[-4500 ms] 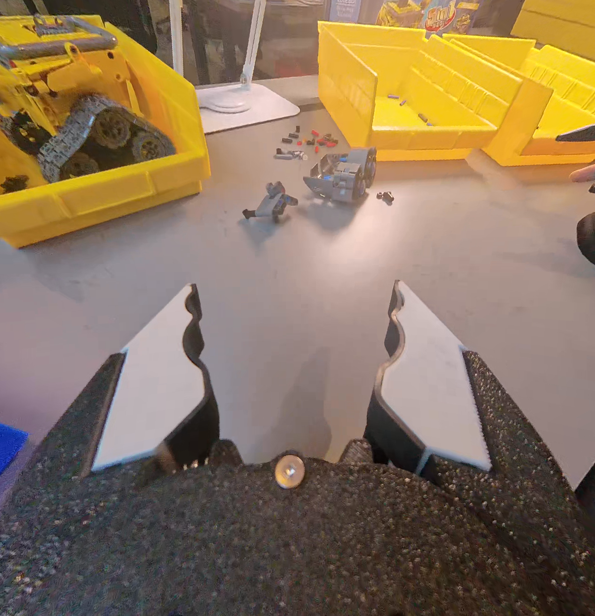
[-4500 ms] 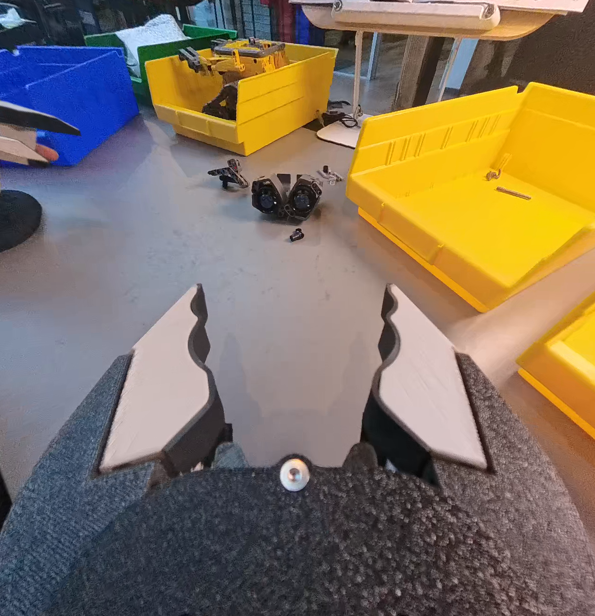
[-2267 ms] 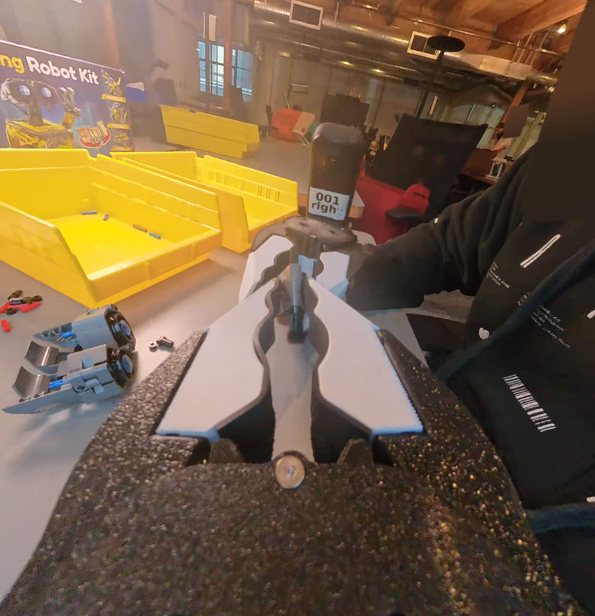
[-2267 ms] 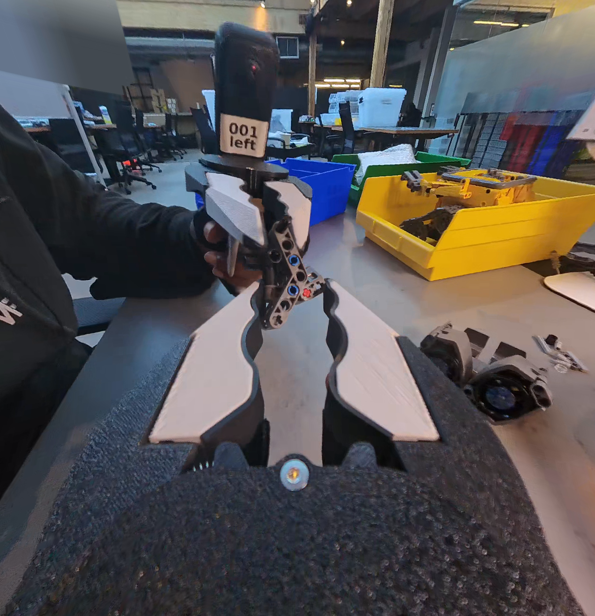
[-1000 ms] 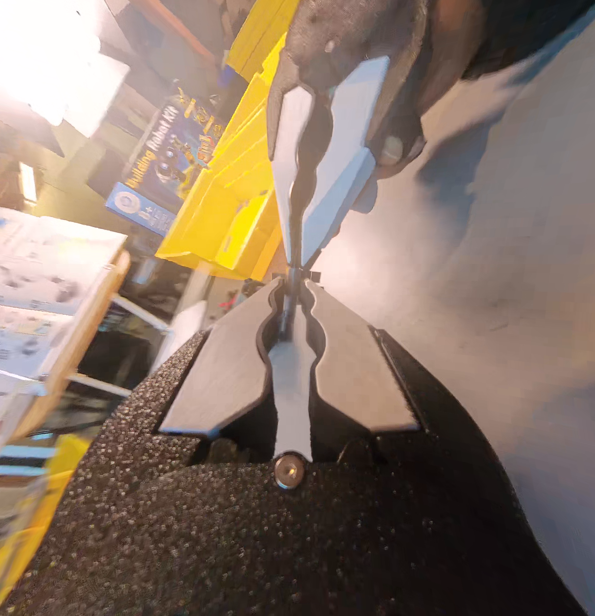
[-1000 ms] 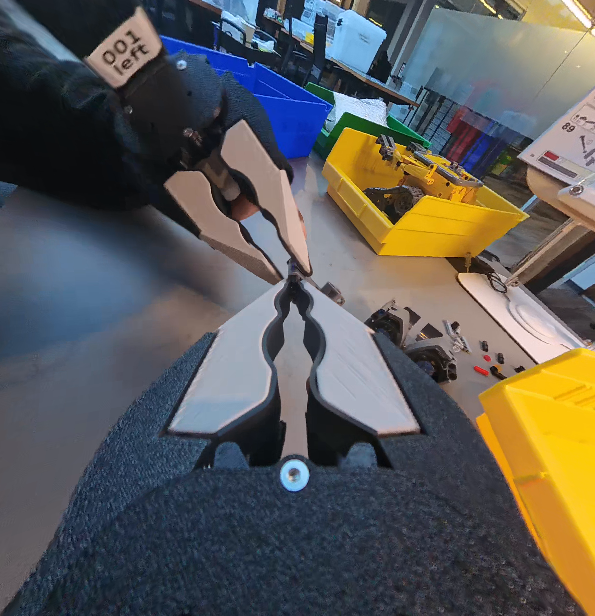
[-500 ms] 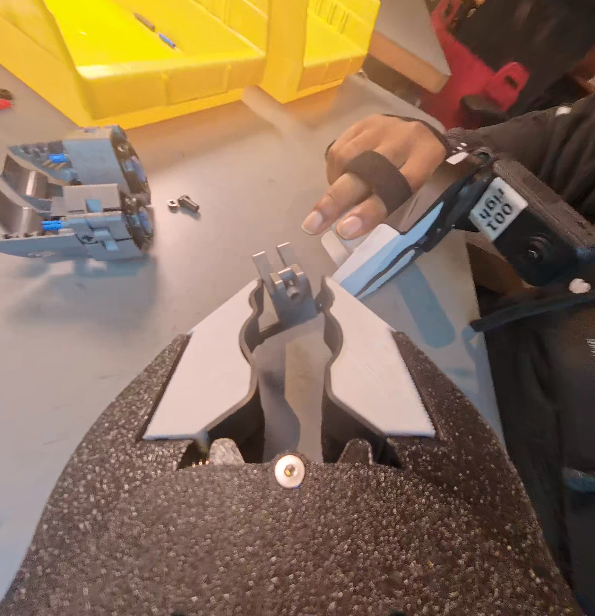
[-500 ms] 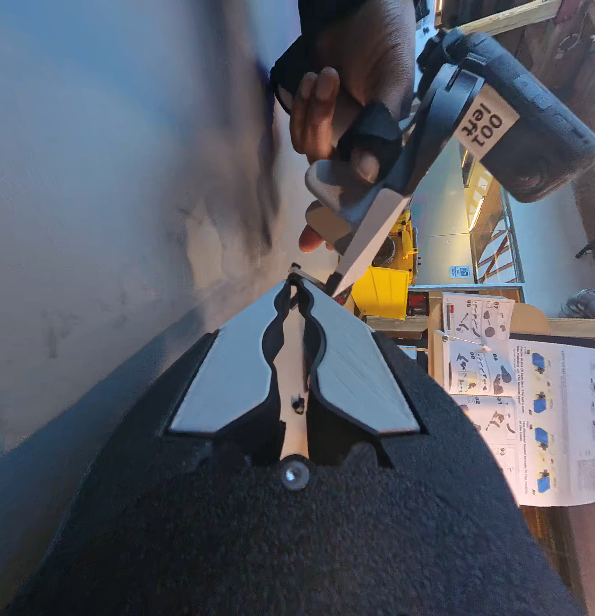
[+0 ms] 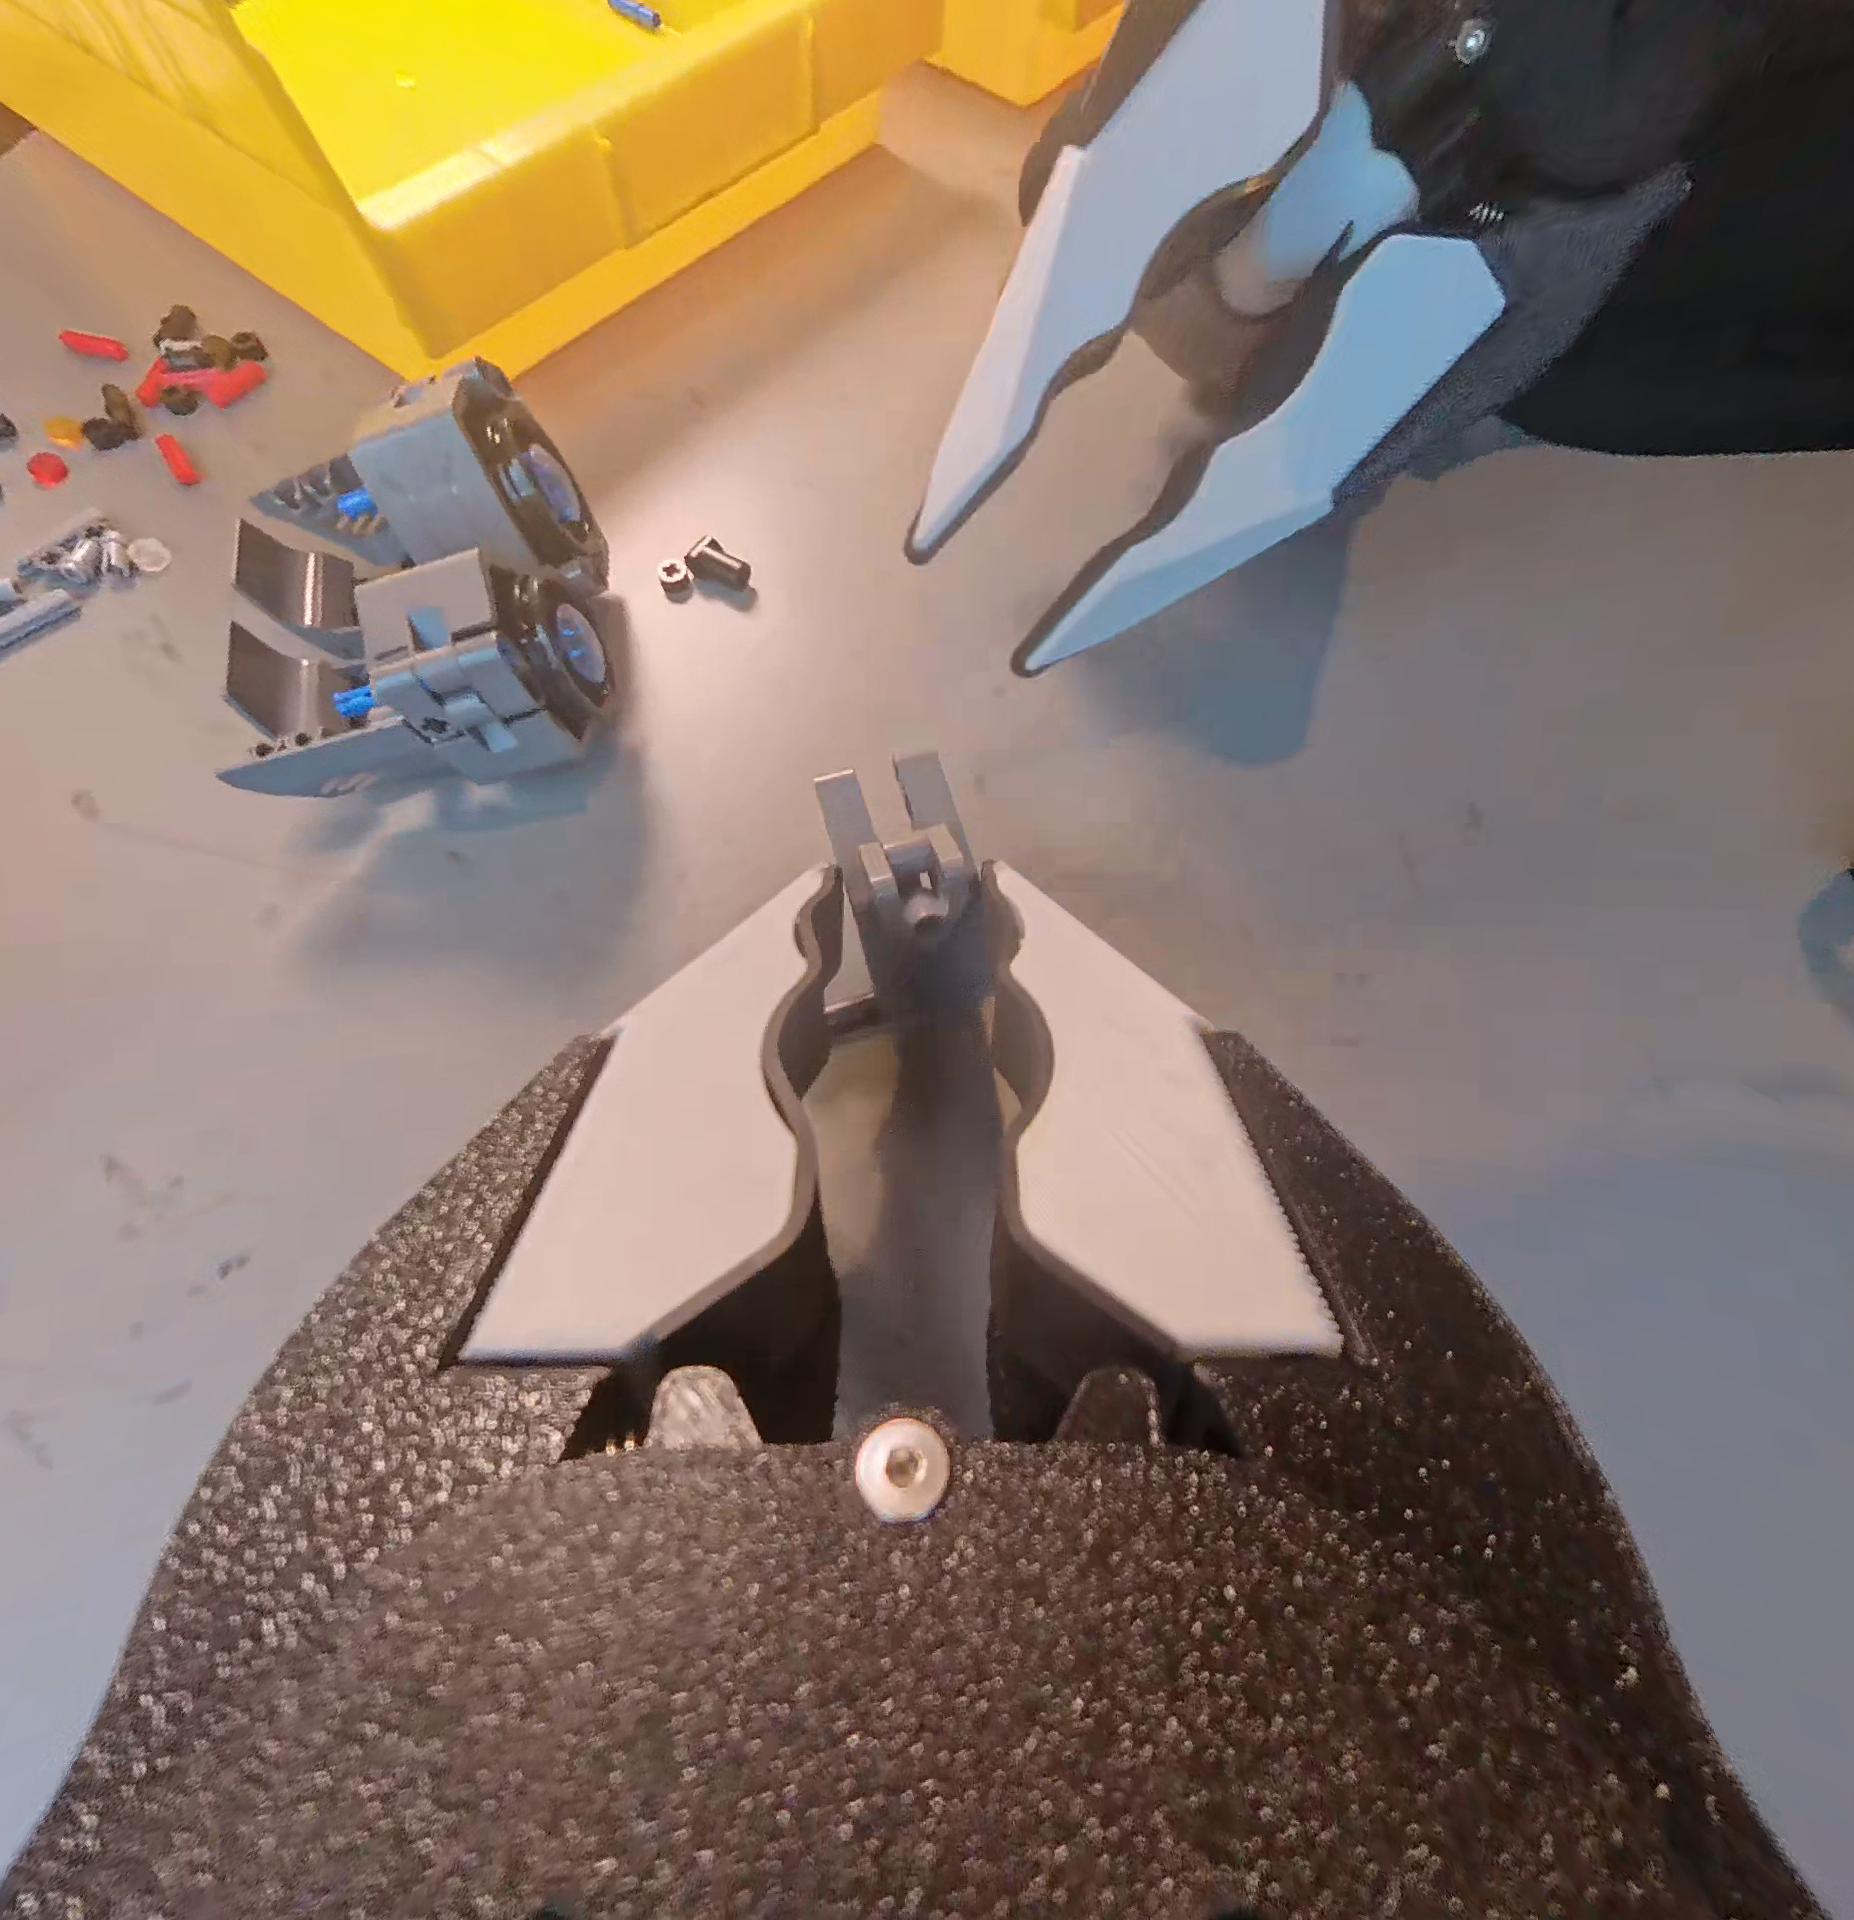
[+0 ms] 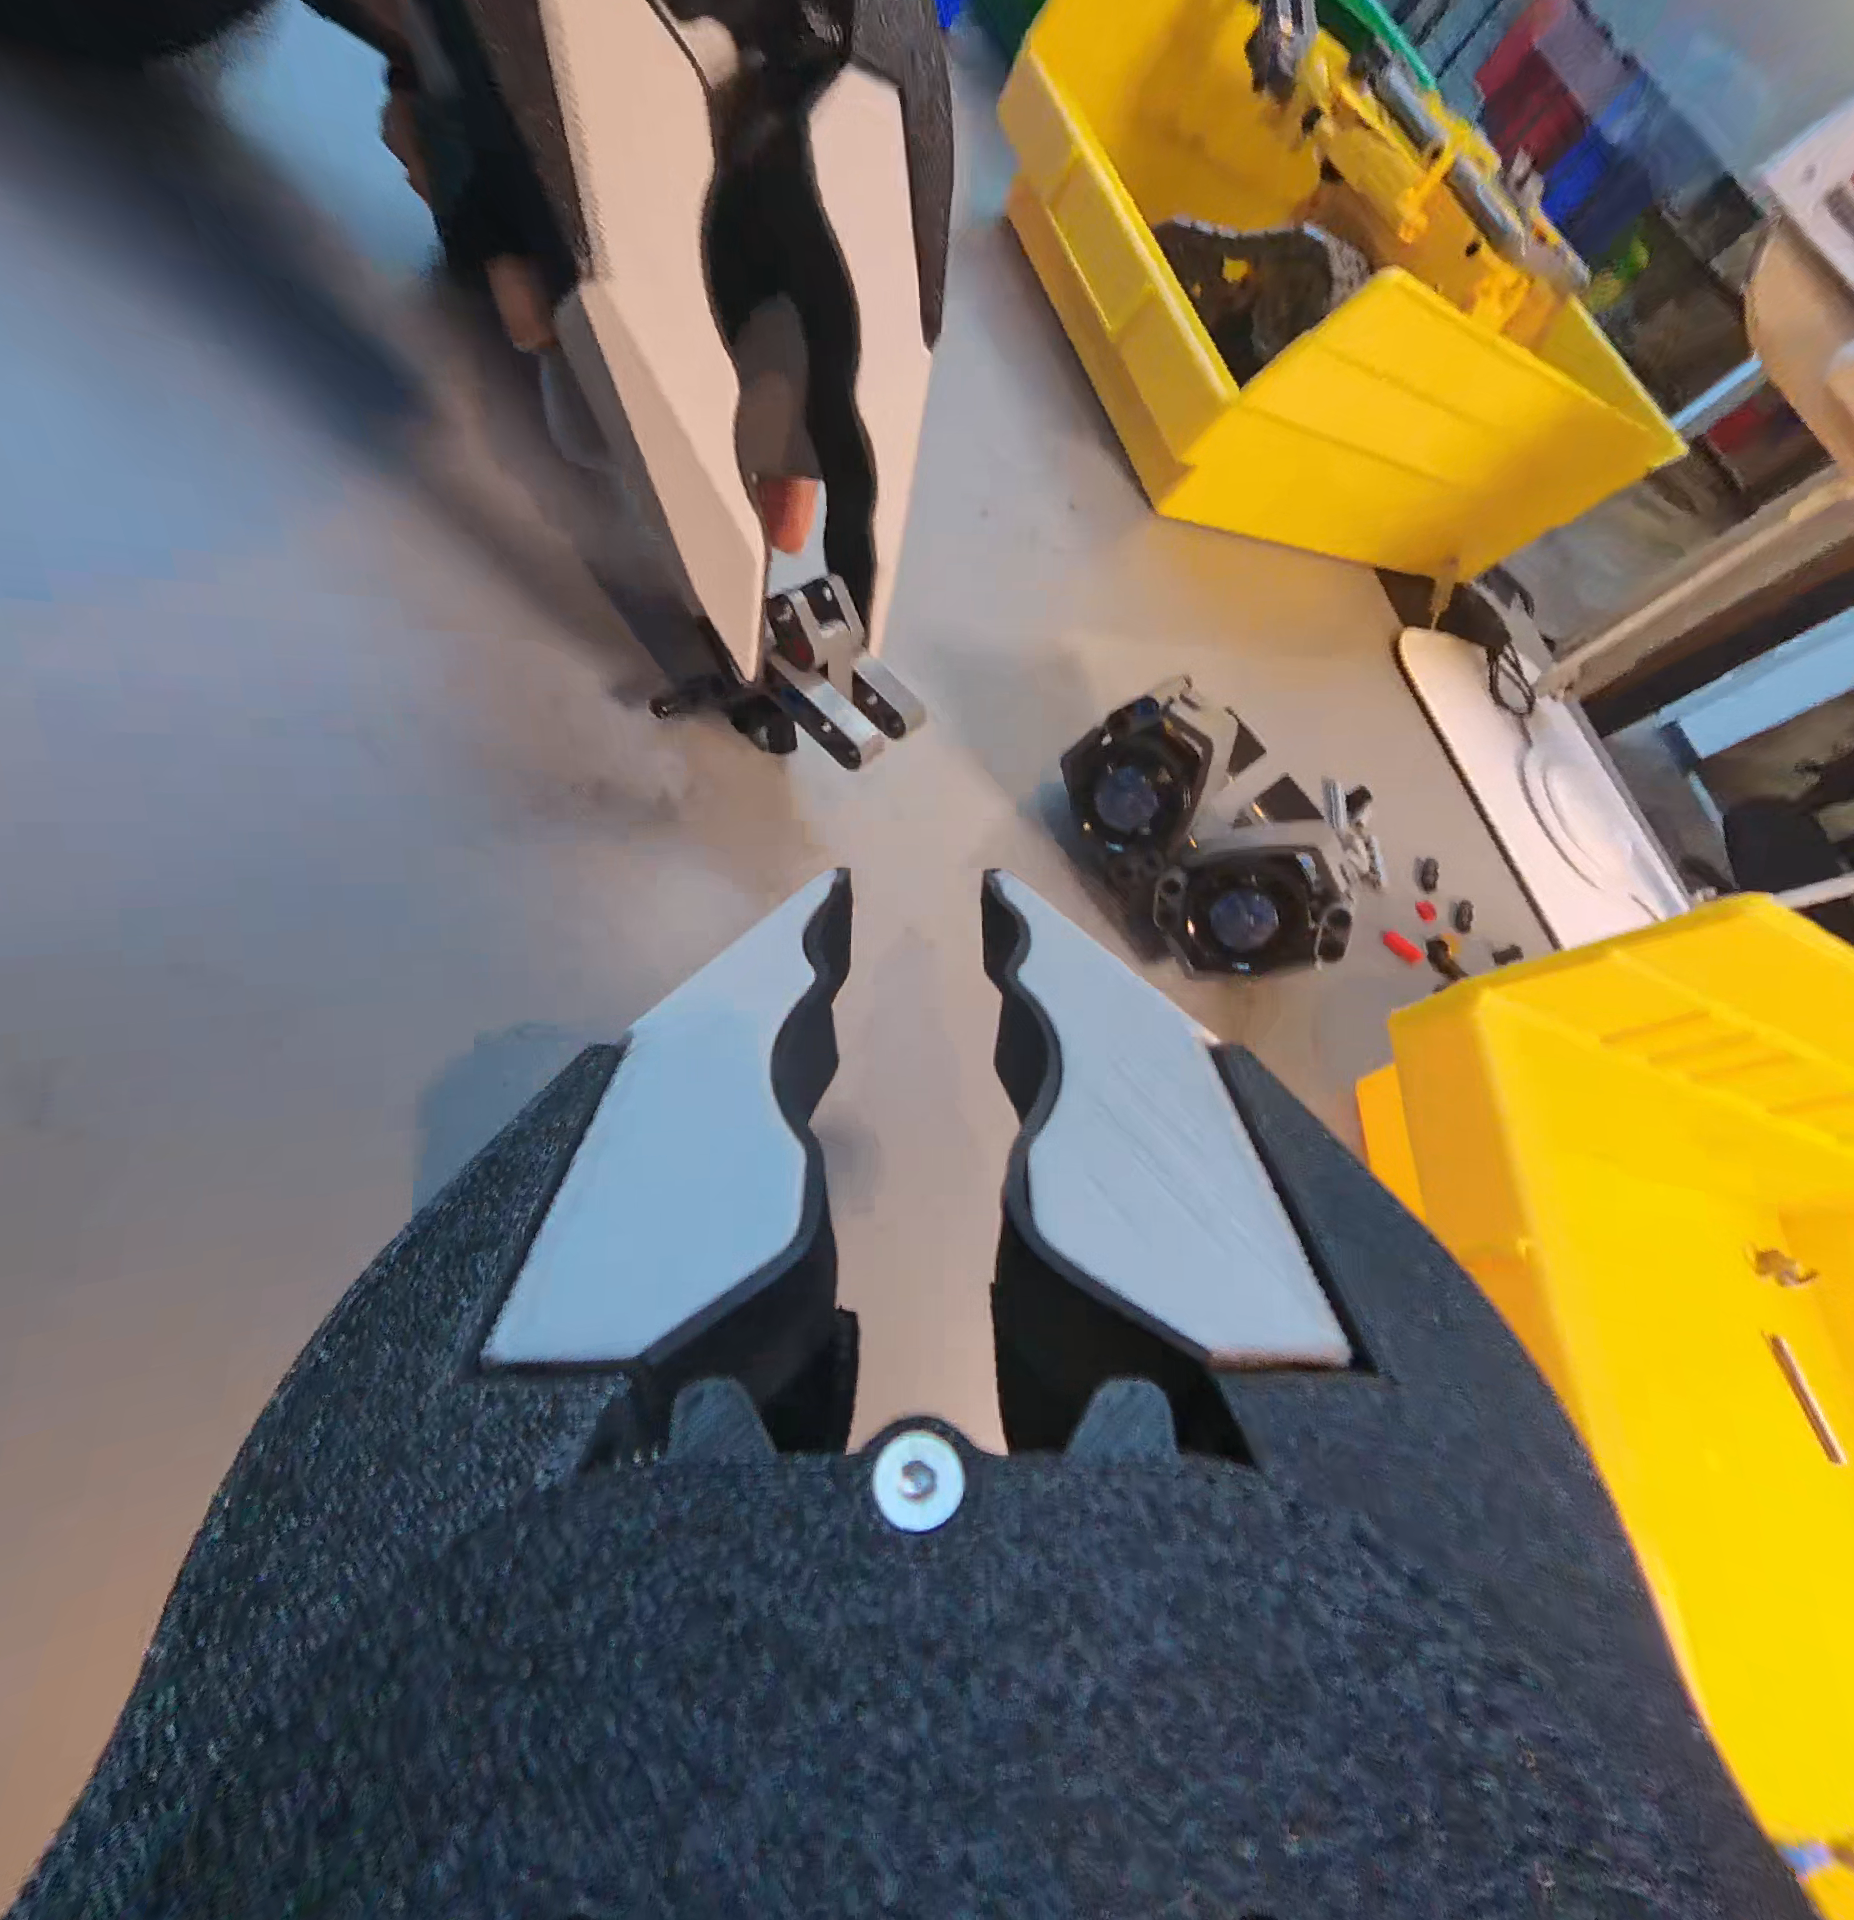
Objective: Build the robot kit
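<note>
My left gripper (image 9: pixel 909 878) is shut on a small grey brick assembly (image 9: pixel 881 821) with two forked arms sticking out past the tips, low over the grey table (image 9: pixel 279 1039). In the right wrist view the left gripper (image 10: pixel 809 623) points down with the same piece (image 10: pixel 840 686) in its tips; black pins stick out of its side. My right gripper (image 10: pixel 915 883) is open and empty, a short way back from that piece. It also shows in the left wrist view (image 9: pixel 970 603), fingers apart, beyond the piece.
A grey two-eyed head assembly (image 9: pixel 435 613) (image 10: pixel 1203 862) lies left of the piece, a black pin (image 9: pixel 705 566) beside it. Loose red and black parts (image 9: pixel 144 384) lie farther left. Yellow bins (image 9: pixel 487 135) (image 10: pixel 1681 1247) flank the area; one (image 10: pixel 1370 436) holds a yellow tracked model. My hands' fingertips stand some 6 cm from each other. From the right gripper's tips to the black pin (image 9: pixel 705 566) is close to 7 cm.
My right gripper, shut at the piece half a second ago, has opened and drawn back. My left gripper keeps hold of the grey piece and has brought it down toward the table.
</note>
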A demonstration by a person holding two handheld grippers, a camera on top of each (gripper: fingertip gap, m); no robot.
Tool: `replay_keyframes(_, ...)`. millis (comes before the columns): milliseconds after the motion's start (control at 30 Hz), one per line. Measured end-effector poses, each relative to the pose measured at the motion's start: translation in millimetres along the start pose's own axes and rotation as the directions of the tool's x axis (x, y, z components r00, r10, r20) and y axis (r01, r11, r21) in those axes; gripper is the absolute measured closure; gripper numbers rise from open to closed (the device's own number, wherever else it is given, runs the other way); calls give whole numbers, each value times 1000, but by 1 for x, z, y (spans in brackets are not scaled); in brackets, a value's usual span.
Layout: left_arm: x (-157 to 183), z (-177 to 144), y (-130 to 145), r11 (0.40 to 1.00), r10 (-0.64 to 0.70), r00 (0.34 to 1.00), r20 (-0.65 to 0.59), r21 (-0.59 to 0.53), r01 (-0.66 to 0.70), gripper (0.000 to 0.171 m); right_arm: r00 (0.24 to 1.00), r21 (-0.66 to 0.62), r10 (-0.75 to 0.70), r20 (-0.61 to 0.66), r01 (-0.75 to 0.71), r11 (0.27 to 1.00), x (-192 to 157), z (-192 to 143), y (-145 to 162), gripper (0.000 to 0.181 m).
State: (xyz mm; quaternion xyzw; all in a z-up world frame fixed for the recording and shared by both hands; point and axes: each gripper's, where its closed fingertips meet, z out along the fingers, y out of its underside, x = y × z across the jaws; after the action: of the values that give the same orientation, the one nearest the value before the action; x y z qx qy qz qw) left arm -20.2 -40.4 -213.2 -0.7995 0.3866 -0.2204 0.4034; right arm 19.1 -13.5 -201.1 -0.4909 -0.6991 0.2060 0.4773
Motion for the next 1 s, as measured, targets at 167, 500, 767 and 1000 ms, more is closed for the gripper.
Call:
replay_keyframes(167, -5, 4, -3, 1000, -25, 999, 45, -12, 26, 146, 993, -112, 102, -52, -107, 988, 23, 4, 26, 156)
replay_keyframes(500, -13, -11, -6, 991, -129, 992, -9, 42, 129, 141, 954, -292, 294, 53, -267, 918, 55, 23, 53, 151)
replay_keyframes(767, -10, -18, 2, 997, -75, 996, -43, 16, 76, 139, 933, -343, 348, 90, -299, 890, 52, 25, 60, 167)
replay_keyframes(1000, -6, -9, 15, 997, 20, 1000, -12, -72, -21, 136, 926, -460, 370, 79, -296, 837, 46, -6, 74, 169)
